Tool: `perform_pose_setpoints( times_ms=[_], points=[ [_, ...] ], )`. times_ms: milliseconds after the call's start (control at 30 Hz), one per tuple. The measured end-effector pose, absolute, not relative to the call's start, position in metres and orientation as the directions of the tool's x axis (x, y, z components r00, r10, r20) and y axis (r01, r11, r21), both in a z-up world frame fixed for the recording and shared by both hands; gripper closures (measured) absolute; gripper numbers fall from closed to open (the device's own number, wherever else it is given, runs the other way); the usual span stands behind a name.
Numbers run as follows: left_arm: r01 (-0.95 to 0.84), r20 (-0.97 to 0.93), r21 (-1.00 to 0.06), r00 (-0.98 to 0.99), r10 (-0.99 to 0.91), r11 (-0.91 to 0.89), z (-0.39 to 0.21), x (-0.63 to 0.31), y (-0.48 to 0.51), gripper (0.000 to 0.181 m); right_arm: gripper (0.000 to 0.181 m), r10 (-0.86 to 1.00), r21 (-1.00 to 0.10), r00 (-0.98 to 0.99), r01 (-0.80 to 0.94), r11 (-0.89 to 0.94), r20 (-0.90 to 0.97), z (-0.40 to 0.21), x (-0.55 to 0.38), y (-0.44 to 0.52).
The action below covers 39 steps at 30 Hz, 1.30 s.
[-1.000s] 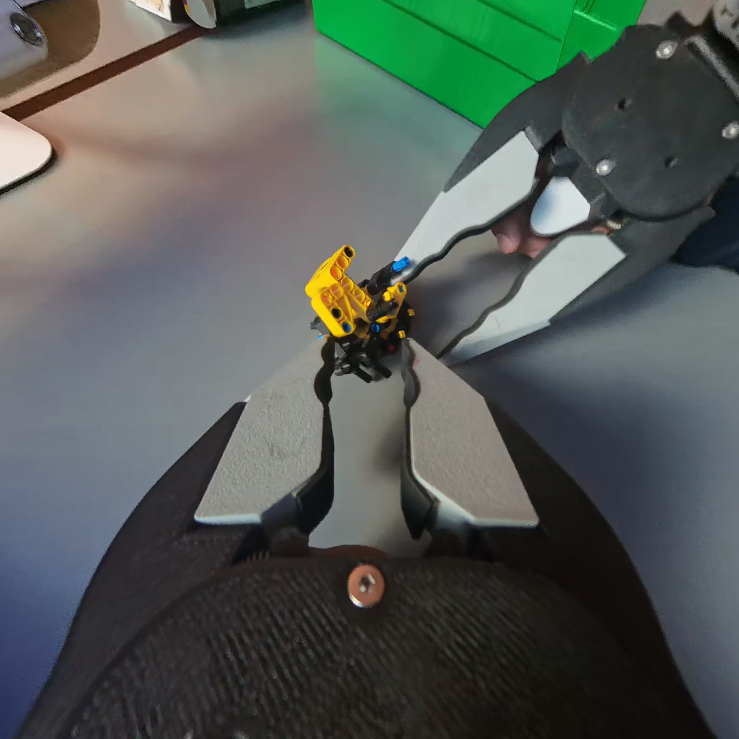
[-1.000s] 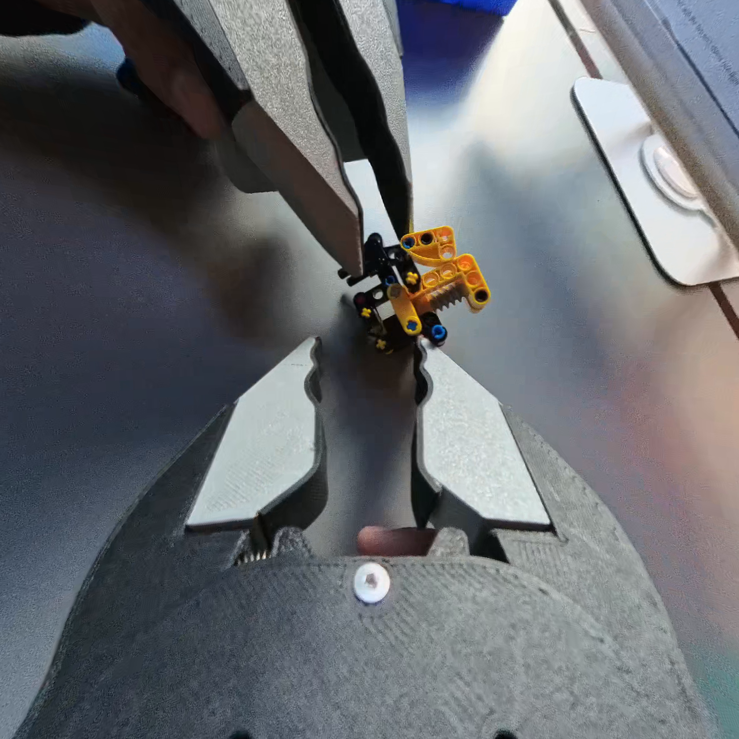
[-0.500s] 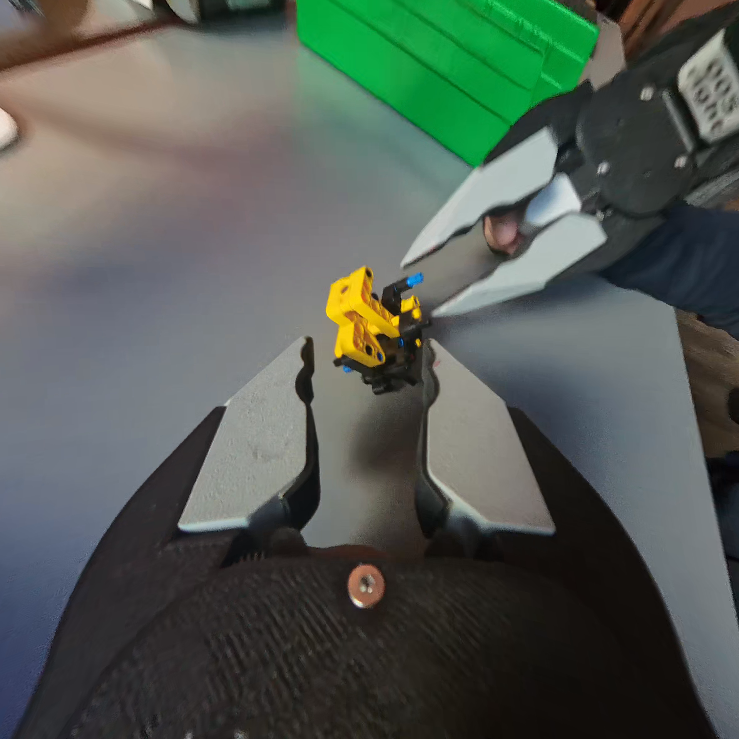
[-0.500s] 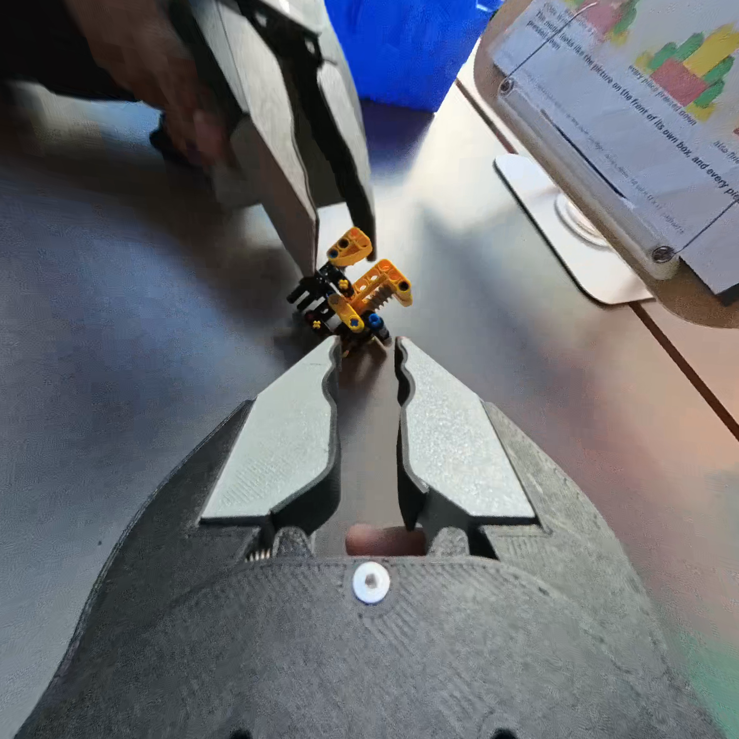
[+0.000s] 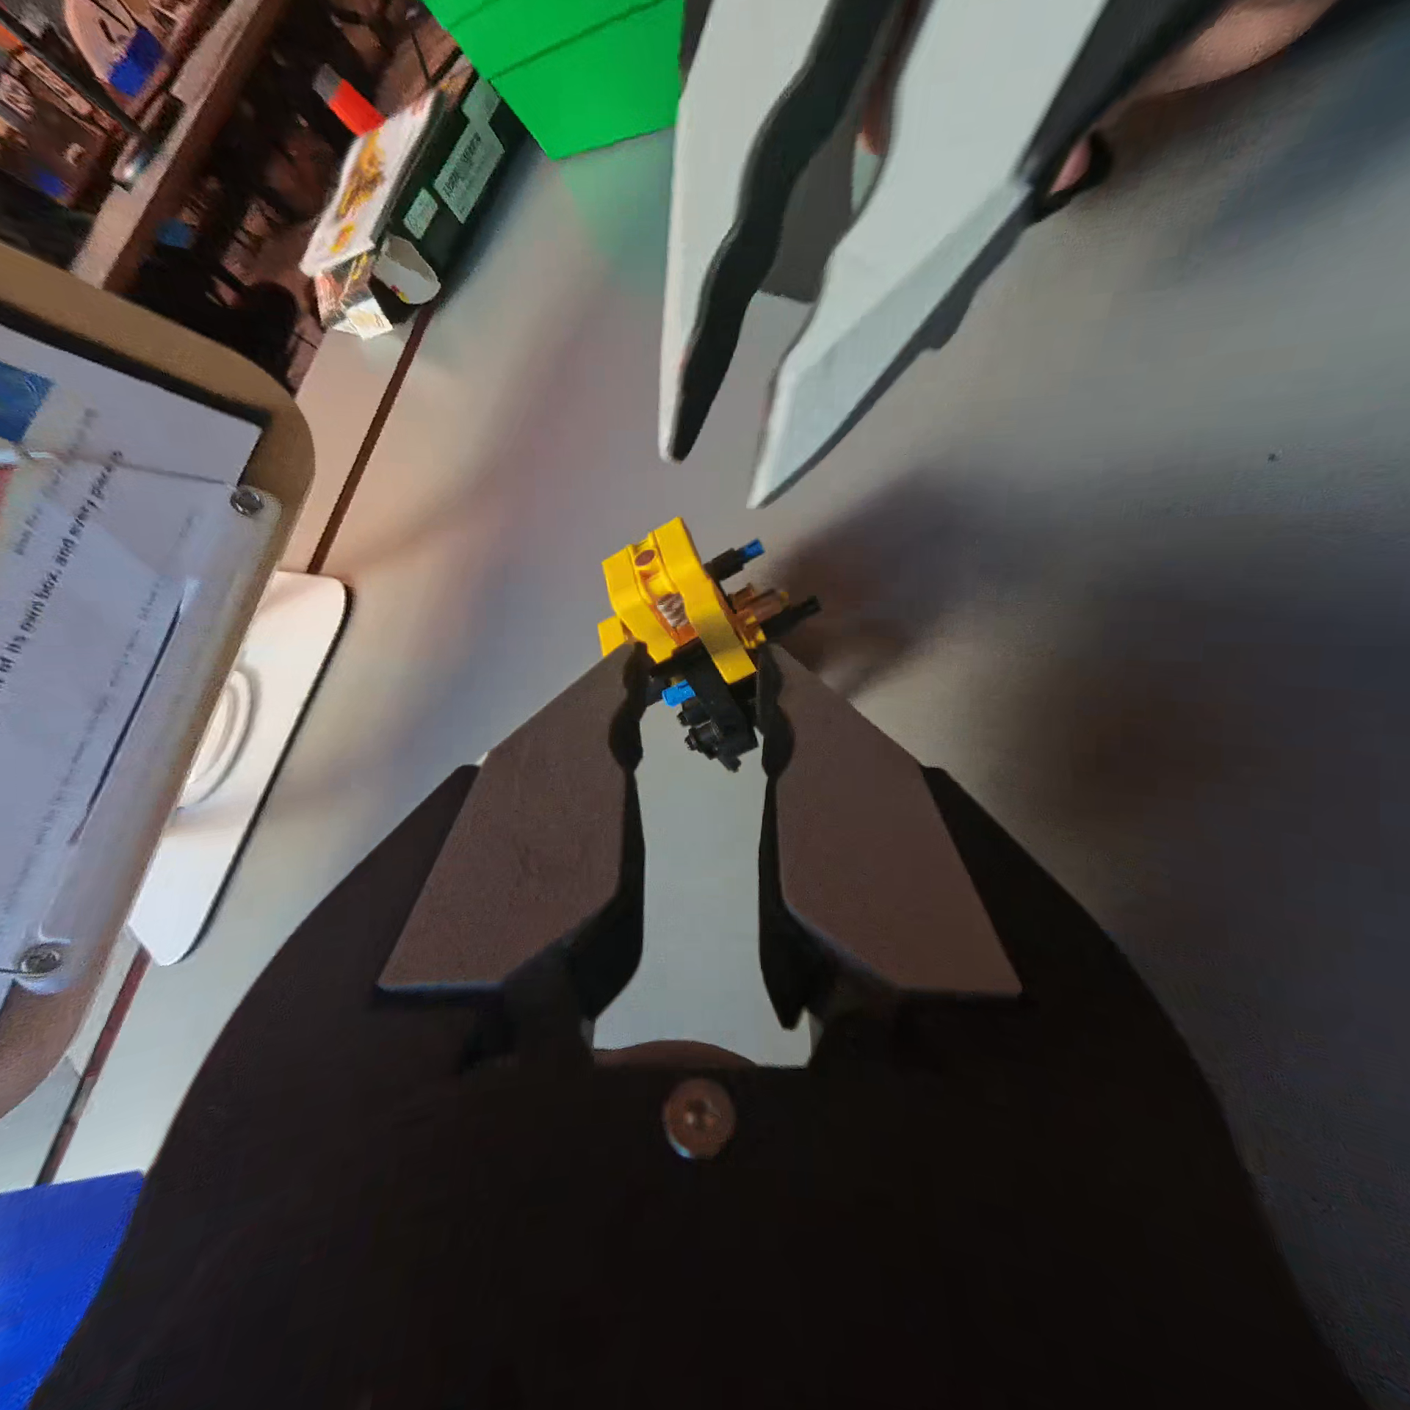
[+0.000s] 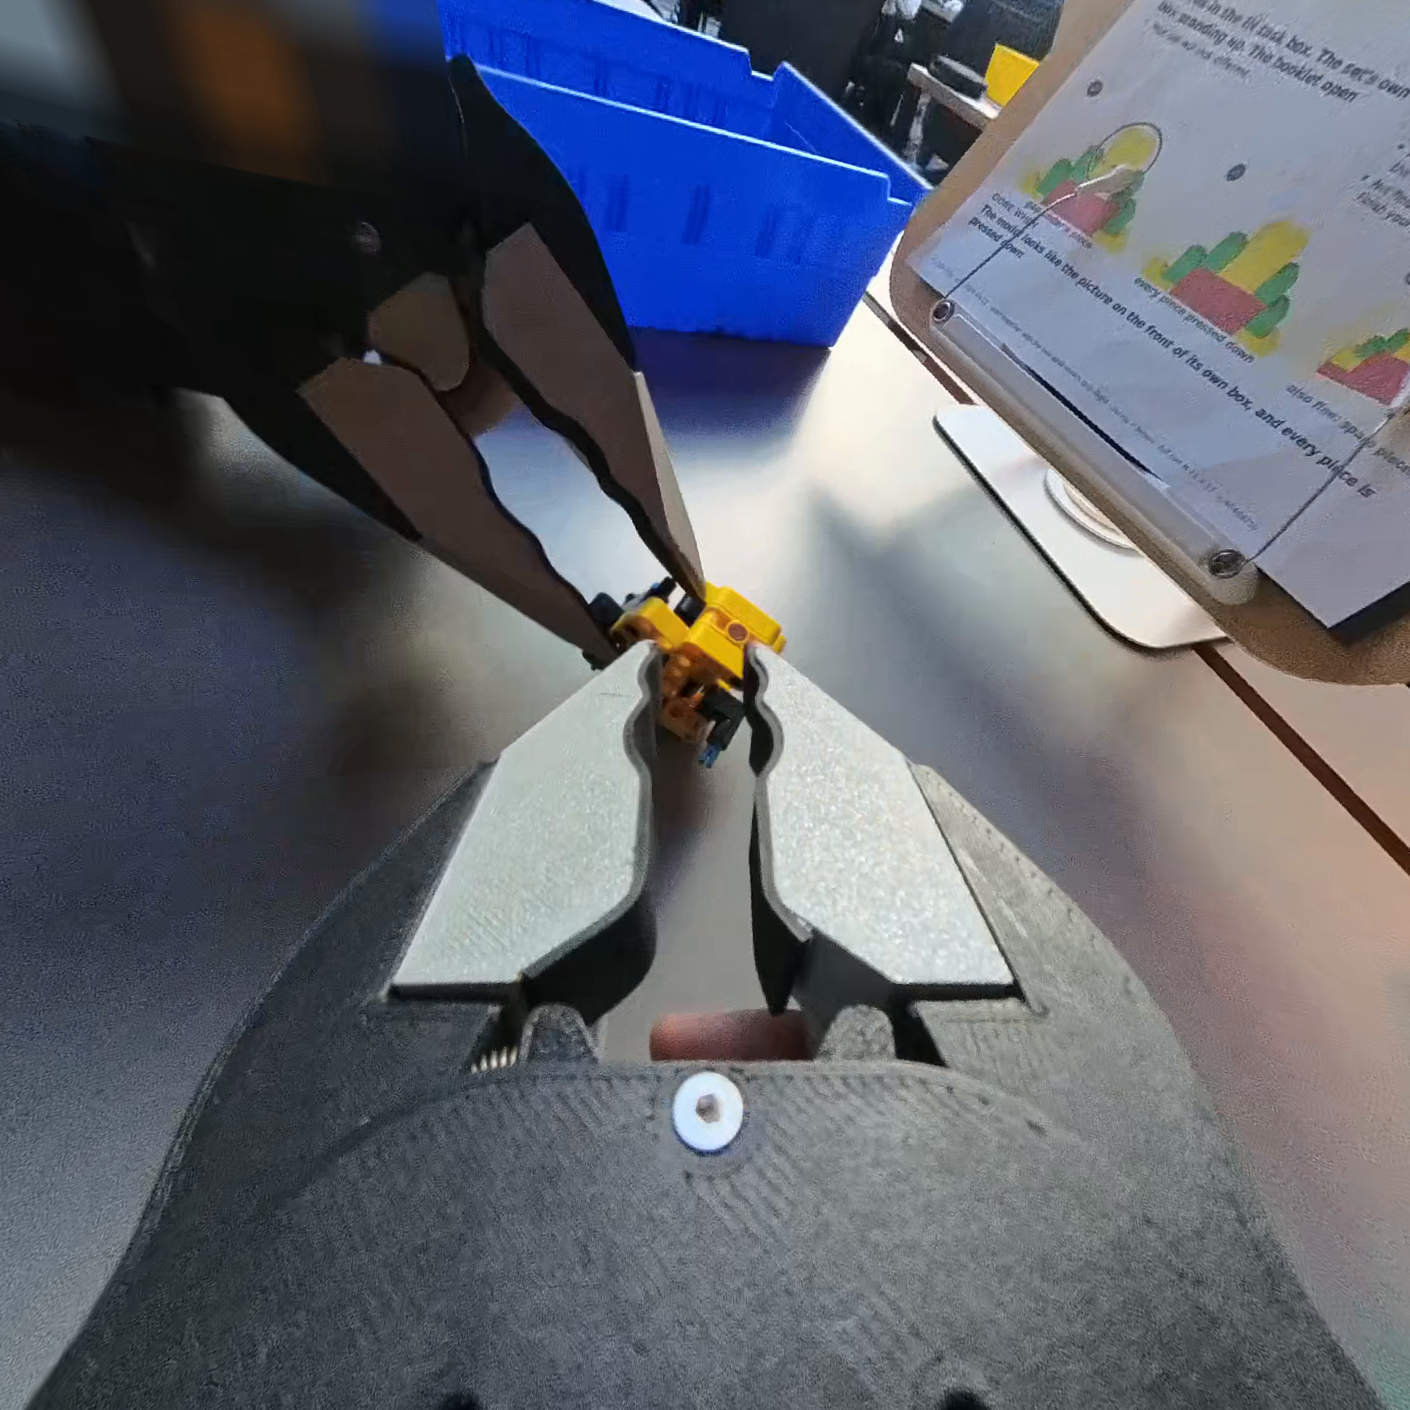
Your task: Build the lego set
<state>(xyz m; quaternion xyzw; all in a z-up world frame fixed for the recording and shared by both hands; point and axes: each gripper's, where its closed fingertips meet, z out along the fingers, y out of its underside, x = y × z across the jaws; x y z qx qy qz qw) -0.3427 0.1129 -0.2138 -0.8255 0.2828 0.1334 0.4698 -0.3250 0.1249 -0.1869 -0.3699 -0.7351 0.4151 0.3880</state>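
The left tongs (image 5: pixel 698 664) are clamped on the yellow-and-black lego assembly (image 5: pixel 679 610), held at their tips above the grey counter (image 5: pixel 1144 610); in the right wrist view the right tongs (image 6: pixel 700 656) flank its yellow end, though whether they grip it cannot be told; a blue bin (image 6: pixel 725 221) lies beyond the left tongs; an instruction sheet (image 6: pixel 1190 252) on a stand is to the right.

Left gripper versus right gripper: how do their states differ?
The left gripper is shut on the yellow-and-black lego assembly; the right gripper frames it between its tips in its own view yet stands clear in the left wrist view, so its grip is unclear. The left gripper's plates look dark; the right gripper's look pale grey. Both are two-fingered, with wavy inner edges, and aim at the assembly.
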Motion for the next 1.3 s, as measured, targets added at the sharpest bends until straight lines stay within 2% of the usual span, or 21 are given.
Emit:
perform_pose_setpoints(
  times_ms=[133, 233, 300, 433, 467, 533, 600, 733, 767, 867, 967, 1033, 1200, 1300],
  points=[
    [-0.544, -0.437, -0.719, 0.838, -0.326, -0.432, -0.221, -0.33, 0.116, 0.156, 0.159, 0.847, -0.871, -0.459, 0.259, 0.417, 0.269, -0.199, -0.325, 0.112],
    [-0.489, -0.377, -0.754, 0.869, -0.321, -0.439, -0.221, -0.329, 0.115, 0.156, 0.155, 0.779, -0.819, -0.486, 0.196, 0.539, 0.396, -0.202, -0.321, 0.105],
    [-0.499, -0.365, -0.761, 0.857, -0.363, -0.413, -0.221, -0.321, 0.113, 0.157, 0.154, 0.696, -0.737, -0.484, 0.142, 0.661, 0.531, -0.204, -0.319, 0.103],
    [-0.611, -0.442, -0.718, 0.771, -0.459, -0.334, -0.221, -0.311, 0.108, 0.155, 0.157, 0.547, -0.603, -0.531, 0.082, 0.793, 0.647, -0.212, -0.31, 0.094],
    [-0.63, -0.445, -0.712, 0.746, -0.496, -0.308, -0.222, -0.308, 0.104, 0.153, 0.164, 0.524, -0.583, -0.529, 0.067, 0.809, 0.667, -0.211, -0.308, 0.094],
    [-0.61, -0.396, -0.744, 0.731, -0.555, -0.273, -0.218, -0.302, 0.099, 0.158, 0.17, 0.513, -0.576, -0.534, 0.057, 0.815, 0.673, -0.208, -0.304, 0.094],
    [-0.548, -0.281, -0.789, 0.723, -0.632, -0.276, -0.216, -0.293, 0.091, 0.151, 0.173, 0.496, -0.574, -0.561, 0.046, 0.818, 0.662, -0.209, -0.298, 0.091],
    [-0.465, -0.13, -0.825, 0.71, -0.692, -0.322, -0.218, -0.284, 0.088, 0.161, 0.174, 0.405, -0.48, -0.605, 0.042, 0.876, 0.686, -0.223, -0.285, 0.088],
    [-0.47, -0.143, -0.821, 0.718, -0.681, -0.323, -0.22, -0.286, 0.092, 0.171, 0.175, 0.383, -0.449, -0.588, 0.039, 0.893, 0.712, -0.224, -0.285, 0.089],
    [-0.502, -0.191, -0.802, 0.727, -0.659, -0.322, -0.221, -0.291, 0.102, 0.172, 0.175, 0.339, -0.365, -0.526, 0.057, 0.929, 0.78, -0.224, -0.289, 0.097],
    [-0.538, -0.23, -0.787, 0.711, -0.665, -0.303, -0.221, -0.292, 0.103, 0.167, 0.175, 0.342, -0.366, -0.514, 0.057, 0.929, 0.787, -0.222, -0.291, 0.097],
    [-0.564, -0.236, -0.775, 0.678, -0.696, -0.286, -0.223, -0.287, 0.099, 0.158, 0.176, 0.337, -0.375, -0.528, 0.037, 0.926, 0.779, -0.222, -0.288, 0.094],
    [-0.57, -0.164, -0.77, 0.612, -0.774, -0.288, -0.224, -0.276, 0.093, 0.16, 0.176, 0.31, -0.392, -0.579, -0.019, 0.92, 0.754, -0.223, -0.278, 0.087],
    [-0.52, -0.077, -0.806, 0.565, -0.822, -0.282, -0.226, -0.267, 0.084, 0.172, 0.175, 0.291, -0.407, -0.613, -0.055, 0.912, 0.735, -0.224, -0.27, 0.08]
  ],
)
